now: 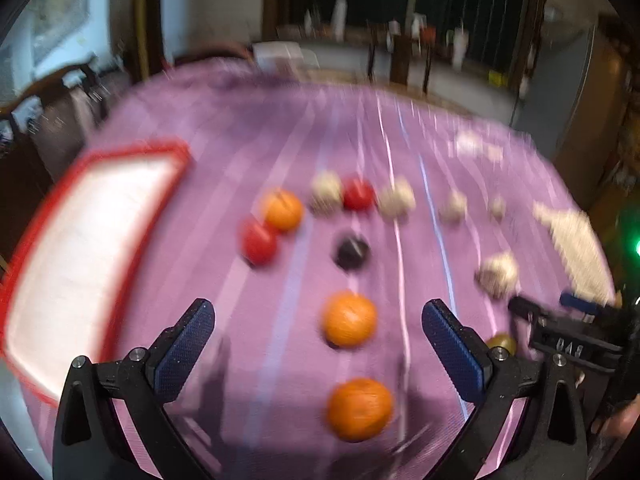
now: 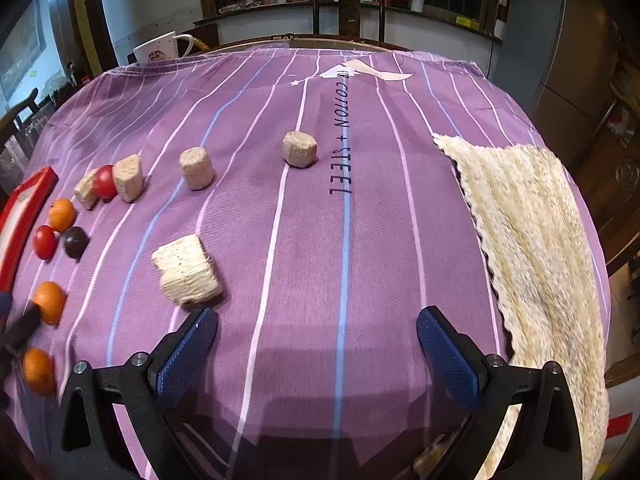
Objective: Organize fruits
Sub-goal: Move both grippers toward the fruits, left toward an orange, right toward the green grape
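Three oranges lie on the purple striped cloth: a near orange (image 1: 359, 409), a middle orange (image 1: 349, 319) and a far orange (image 1: 282, 210). Two red fruits (image 1: 259, 241) (image 1: 358, 194) and a dark plum (image 1: 351, 250) lie among them. My left gripper (image 1: 318, 344) is open and empty, just above the near oranges; the view is blurred. My right gripper (image 2: 317, 346) is open and empty over bare cloth, with the fruits (image 2: 48, 303) far to its left. A red-rimmed white tray (image 1: 86, 236) sits at the left.
Several beige sponge-like blocks (image 2: 187, 270) (image 2: 299, 149) (image 2: 196, 168) are scattered on the cloth. A knitted beige mat (image 2: 532, 248) covers the right side. A white mug (image 2: 160, 49) stands at the far edge. The right gripper shows in the left wrist view (image 1: 560, 316).
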Demonstrator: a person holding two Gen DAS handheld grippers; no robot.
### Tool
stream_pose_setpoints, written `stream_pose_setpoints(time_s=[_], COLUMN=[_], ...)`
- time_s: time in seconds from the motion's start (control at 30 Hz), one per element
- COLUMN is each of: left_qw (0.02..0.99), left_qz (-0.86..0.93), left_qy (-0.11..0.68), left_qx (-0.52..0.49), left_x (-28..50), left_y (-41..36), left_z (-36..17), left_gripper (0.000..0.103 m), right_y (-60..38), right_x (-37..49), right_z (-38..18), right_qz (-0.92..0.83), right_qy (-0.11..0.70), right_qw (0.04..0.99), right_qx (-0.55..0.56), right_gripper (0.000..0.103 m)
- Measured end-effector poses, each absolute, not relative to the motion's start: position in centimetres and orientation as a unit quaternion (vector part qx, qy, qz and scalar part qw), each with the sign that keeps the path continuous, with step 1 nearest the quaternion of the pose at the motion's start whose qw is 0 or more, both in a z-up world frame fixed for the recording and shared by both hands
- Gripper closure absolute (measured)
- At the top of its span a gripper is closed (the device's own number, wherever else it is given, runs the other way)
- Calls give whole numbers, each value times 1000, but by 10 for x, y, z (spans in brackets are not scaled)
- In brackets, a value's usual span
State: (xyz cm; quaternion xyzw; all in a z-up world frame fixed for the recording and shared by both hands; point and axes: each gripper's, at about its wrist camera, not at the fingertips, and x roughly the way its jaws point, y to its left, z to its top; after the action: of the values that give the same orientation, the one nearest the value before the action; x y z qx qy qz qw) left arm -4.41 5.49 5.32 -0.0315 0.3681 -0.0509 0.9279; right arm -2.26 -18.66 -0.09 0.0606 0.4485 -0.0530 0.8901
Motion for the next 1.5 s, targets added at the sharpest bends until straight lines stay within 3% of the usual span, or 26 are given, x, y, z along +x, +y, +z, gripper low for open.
stream_pose_setpoints(time_s=[0.1, 0.23, 0.53, 0.67, 1.1, 1.13, 1.23, 1.33, 1.5], left_qw=[941, 930, 928, 932, 916, 916, 916, 905, 898], left_qz=[-19, -9, -29, -30, -101, -108, -134, -165, -182], left_qy=[330, 350, 370, 359, 381, 380, 377, 391, 401], left_qx=[-69, -112, -39, -23, -76, -67, -32, -27, -21], left_x=[-51, -46, -53, -60, -70, -72, -79, -80, -80], left_y=[96, 133, 98, 89, 101, 96, 78, 68, 61], left_z=[76, 81, 52, 56, 50, 49, 47, 41, 34], left_gripper=[0, 0, 1, 4, 4, 7, 27, 44, 45], right_y=[-183, -174, -161, -161, -155, -152, -143, -139, -137], right_x=[-45, -69, -70, -68, -81, -81, -76, -72, -67], right_z=[18, 34, 23, 22, 23, 23, 20, 16, 15], right_qz=[-46, -23, 11, 11, 44, 47, 55, 62, 65], right_qy=[404, 359, 375, 373, 375, 375, 385, 397, 404], right_qw=[912, 932, 922, 923, 922, 922, 919, 913, 910], right_qx=[55, 53, 90, 97, 89, 84, 73, 70, 64], right_gripper=[1, 1, 4, 18, 25, 31, 50, 53, 53])
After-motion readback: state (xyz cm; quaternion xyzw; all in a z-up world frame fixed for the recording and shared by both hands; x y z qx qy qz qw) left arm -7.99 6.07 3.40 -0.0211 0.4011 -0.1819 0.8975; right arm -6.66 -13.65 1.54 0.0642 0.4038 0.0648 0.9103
